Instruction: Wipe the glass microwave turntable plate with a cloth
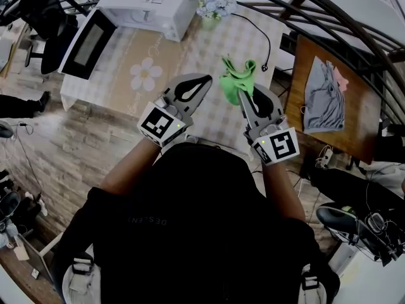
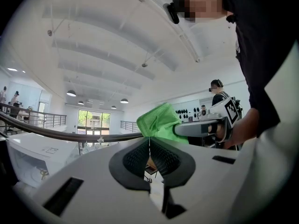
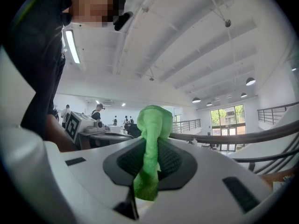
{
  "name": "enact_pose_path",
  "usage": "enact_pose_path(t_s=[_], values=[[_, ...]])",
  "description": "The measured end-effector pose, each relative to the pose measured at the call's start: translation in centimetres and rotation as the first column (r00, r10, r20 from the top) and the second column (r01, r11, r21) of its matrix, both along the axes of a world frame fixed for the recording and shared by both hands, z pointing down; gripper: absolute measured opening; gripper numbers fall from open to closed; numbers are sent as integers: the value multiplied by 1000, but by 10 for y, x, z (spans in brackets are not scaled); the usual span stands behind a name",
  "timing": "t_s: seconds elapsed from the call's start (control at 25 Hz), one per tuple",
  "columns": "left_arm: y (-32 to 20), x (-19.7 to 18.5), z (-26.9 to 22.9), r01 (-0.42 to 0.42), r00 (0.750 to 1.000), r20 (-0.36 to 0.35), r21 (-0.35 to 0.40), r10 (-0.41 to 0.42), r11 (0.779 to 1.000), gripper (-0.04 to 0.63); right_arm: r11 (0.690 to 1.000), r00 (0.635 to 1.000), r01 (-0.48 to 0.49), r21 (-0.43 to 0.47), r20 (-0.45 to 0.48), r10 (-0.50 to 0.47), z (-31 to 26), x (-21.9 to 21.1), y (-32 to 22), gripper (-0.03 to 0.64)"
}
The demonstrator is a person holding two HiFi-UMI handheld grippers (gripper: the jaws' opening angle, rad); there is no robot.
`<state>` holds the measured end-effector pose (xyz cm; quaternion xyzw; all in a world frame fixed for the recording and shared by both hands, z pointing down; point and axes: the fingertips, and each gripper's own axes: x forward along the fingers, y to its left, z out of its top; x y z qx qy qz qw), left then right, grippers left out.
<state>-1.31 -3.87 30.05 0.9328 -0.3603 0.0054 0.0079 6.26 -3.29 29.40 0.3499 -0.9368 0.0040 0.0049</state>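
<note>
Between ribbed fingers point(image 3: 127, 160) of right gripper point(image 3: 150, 143), crumpled green cloth point(image 3: 153, 118); left gripper point(image 2: 149, 141) clenched, empty.

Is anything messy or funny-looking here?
The door of the microwave hangs wide open at the top left. At the right, grey clothes lie crumpled on the brown table. The right gripper holds the green cloth bunched in its jaws, and no glass plate is in sight.

"What was on the checked counter point(image 1: 235, 43)?"

"A white microwave point(image 1: 152, 2) stood at the far end with its door point(image 1: 88, 43) open. A small bunch of flowers point(image 1: 215, 5) sat just beside it, and a black cable point(image 1: 264, 40) trailed across."

"And on the wooden counter point(image 1: 357, 128) to the right?"

"A crumpled grey garment point(image 1: 324, 97) lay there."
</note>
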Motion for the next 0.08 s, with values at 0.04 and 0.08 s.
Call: enact_pose_path(t_s=[0.04, 0.08], values=[[2, 0, 1, 0, 1000, -1, -2, 0, 1000, 21, 1000, 1000, 1, 1, 1, -1, 0, 0, 2, 72], [4, 0, 1, 0, 1000, -2, -3, 0, 1000, 21, 1000, 1000, 1, 1, 1, -1, 1, 1, 4, 71]])
